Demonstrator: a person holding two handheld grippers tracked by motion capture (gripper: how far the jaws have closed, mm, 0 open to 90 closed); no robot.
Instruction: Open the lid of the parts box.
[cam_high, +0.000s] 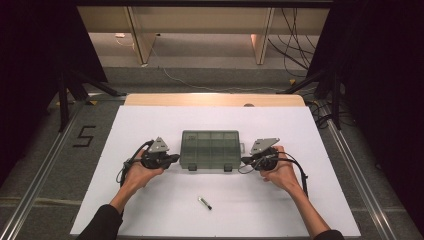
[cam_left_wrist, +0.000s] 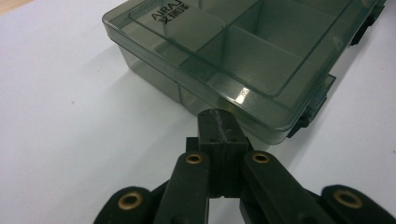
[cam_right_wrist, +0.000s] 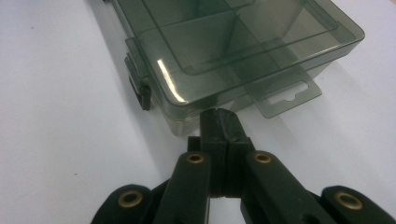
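A smoky grey translucent compartment box lies lid-down-closed in the middle of the white sheet, with two dark latches on its near side. My left gripper is shut with nothing in it, tips at the box's left near corner. In the left gripper view the closed jaws meet right in front of the box wall. My right gripper is shut too, tips at the right near corner. The right gripper view has the box and its hang tab just beyond the pressed-together jaws.
A small dark pen-like item lies on the white sheet nearer the person, between the forearms. The wooden table edge runs behind the sheet. Tripod legs and cables stand on the floor at both far sides.
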